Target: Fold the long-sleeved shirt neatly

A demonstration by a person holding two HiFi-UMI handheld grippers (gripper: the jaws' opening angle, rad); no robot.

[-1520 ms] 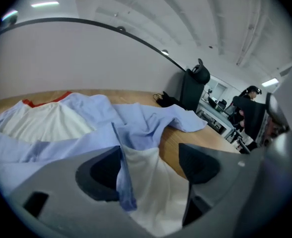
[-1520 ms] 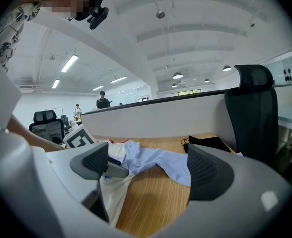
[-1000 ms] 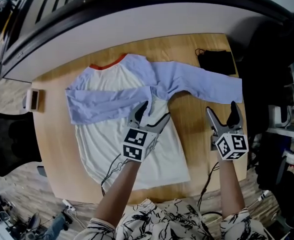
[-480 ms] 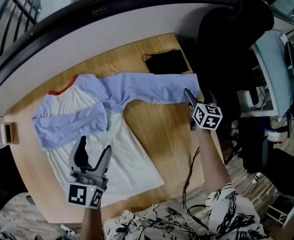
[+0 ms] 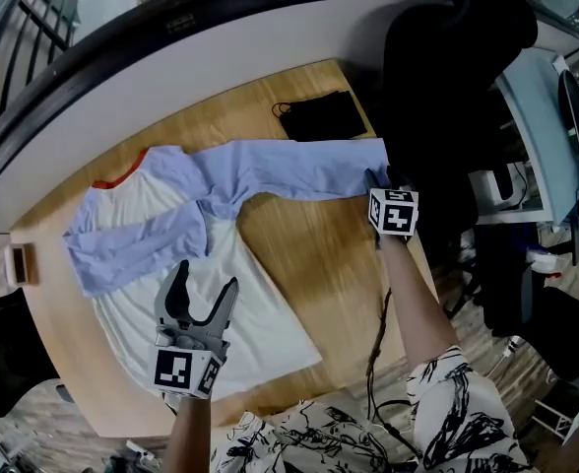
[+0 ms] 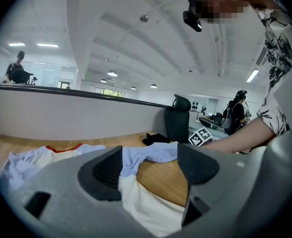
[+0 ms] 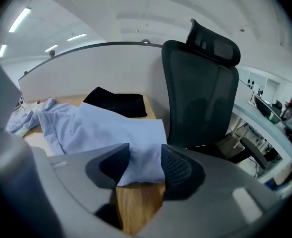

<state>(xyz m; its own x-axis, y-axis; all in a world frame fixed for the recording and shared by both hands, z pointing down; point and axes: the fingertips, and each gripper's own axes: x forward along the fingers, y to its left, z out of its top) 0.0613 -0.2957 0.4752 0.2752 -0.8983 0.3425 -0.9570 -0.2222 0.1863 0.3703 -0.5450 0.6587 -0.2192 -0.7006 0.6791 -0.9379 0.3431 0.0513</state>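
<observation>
The long-sleeved shirt lies flat on the wooden table, white body, light-blue sleeves, red collar. One sleeve is folded across the chest. The other sleeve stretches right to the table's edge. My right gripper sits at that sleeve's cuff; its jaws are closing with the flat cuff between the pads, not visibly pinched. My left gripper hovers open over the white body near the hem, nothing between its fingers.
A black cloth pouch lies at the table's far edge beside the sleeve. A black office chair stands just past the right table edge. A small white device sits at the left edge. A grey partition runs behind the table.
My right gripper moved out and down to the stretched sleeve's cuff and its jaws narrowed around it. My left gripper left the folded sleeve and drew back, higher, over the shirt's body.
</observation>
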